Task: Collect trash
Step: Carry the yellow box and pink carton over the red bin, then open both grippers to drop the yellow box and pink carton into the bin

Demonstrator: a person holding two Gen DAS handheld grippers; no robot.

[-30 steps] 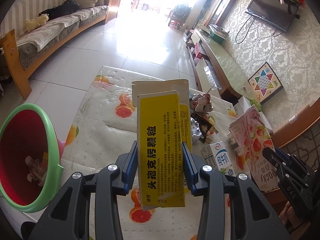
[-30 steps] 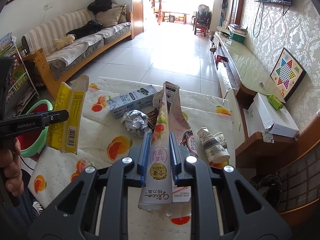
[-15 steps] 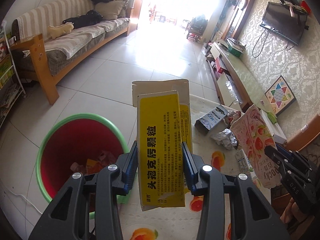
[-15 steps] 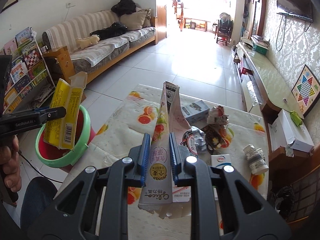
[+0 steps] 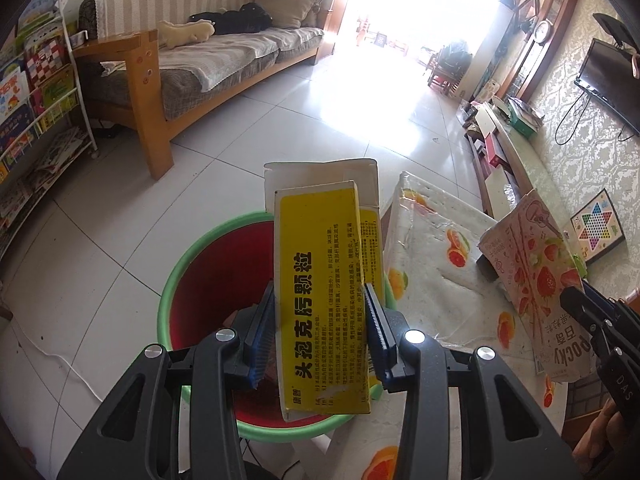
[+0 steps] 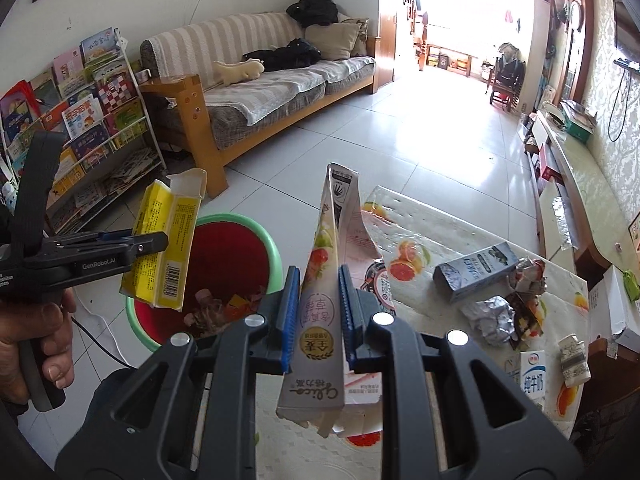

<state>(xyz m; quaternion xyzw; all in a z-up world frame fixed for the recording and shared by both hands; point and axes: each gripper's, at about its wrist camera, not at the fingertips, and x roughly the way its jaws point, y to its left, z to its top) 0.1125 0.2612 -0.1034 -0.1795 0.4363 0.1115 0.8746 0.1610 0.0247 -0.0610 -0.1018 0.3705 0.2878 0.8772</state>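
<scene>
White tiled floor (image 5: 280,128), glare from a bright doorway (image 5: 404,12). Striped sofa (image 6: 256,76) with wooden frame along the left wall. Bookrack (image 6: 80,120) beside it. Patterned wallpaper (image 5: 568,136) right, television (image 5: 612,80) mounted, low cabinet (image 6: 576,176) below.

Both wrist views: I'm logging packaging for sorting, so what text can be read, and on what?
"头孢克肟颗粒": yellow medicine box in left claw.
"POCKY", "Glico": pink snack box in right claw.
"纯牛奶": milk carton.
"GenRobot.AI": left claw's side.
Fine print and the grey box: unreadable.
</scene>
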